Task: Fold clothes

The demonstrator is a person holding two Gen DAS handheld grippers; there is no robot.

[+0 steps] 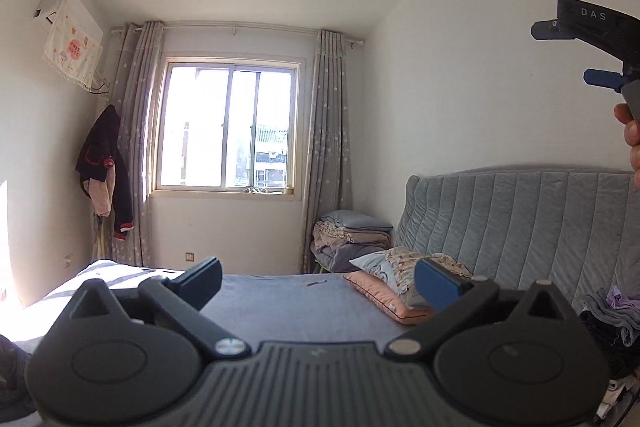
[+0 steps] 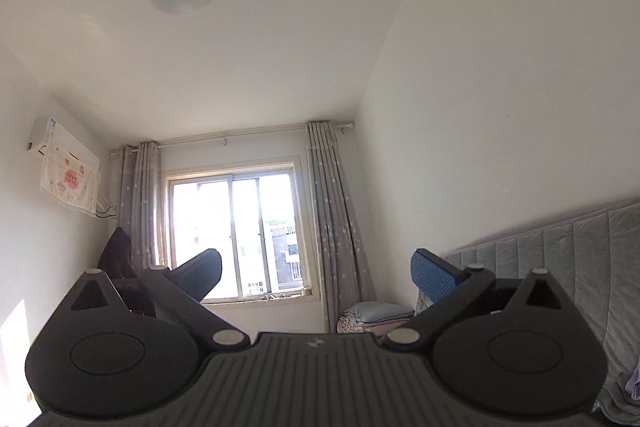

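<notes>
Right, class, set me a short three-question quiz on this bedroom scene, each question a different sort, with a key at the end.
1. True or false: the left hand-held gripper holds a garment.
2. Multiple choice: where does the pink pillow lie? A) on the bed, near the grey headboard; B) on the window sill; C) on the stack of folded bedding.
3. Fill in: a dark jacket hangs left of the ____.

Key: 1. False, its jaws stand open with nothing between them. 2. A. 3. window.
</notes>
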